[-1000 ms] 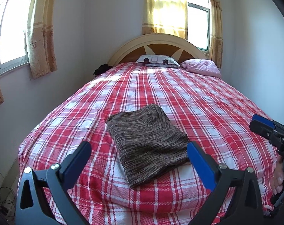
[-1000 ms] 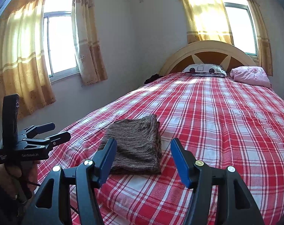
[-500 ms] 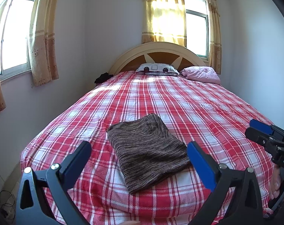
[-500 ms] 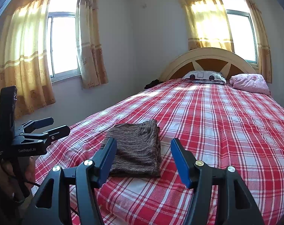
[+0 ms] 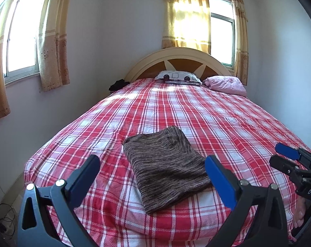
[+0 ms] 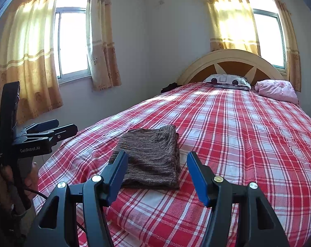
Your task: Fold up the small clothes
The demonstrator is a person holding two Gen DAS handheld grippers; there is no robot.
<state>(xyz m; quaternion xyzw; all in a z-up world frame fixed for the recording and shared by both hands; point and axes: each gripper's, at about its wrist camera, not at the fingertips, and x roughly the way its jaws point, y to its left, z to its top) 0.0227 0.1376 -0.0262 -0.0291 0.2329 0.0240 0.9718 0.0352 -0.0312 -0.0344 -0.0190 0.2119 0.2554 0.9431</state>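
In the lower middle of both wrist views, a folded brown-and-grey marled knit garment [image 5: 166,167] is lying flat on a red, white and pink plaid bedspread [image 5: 217,119], near the foot of the bed. The left gripper [image 5: 151,168], with black arms and blue pads, is hovering at the bottom of its own view with its jaws standing wide apart, nothing between the pads and the garment showing beyond them. The right gripper [image 6: 156,165] is likewise sitting at the bottom of its view, jaws spread and empty, clear of the cloth. Each gripper is also showing at the other view's edge: the right at the lower right, the left at the lower left. At the upper centre of the left view, a cream and brown arched headboard [image 5: 182,60] is backing a patterned pillow [image 5: 179,77] and a pink pillow [image 5: 227,84].
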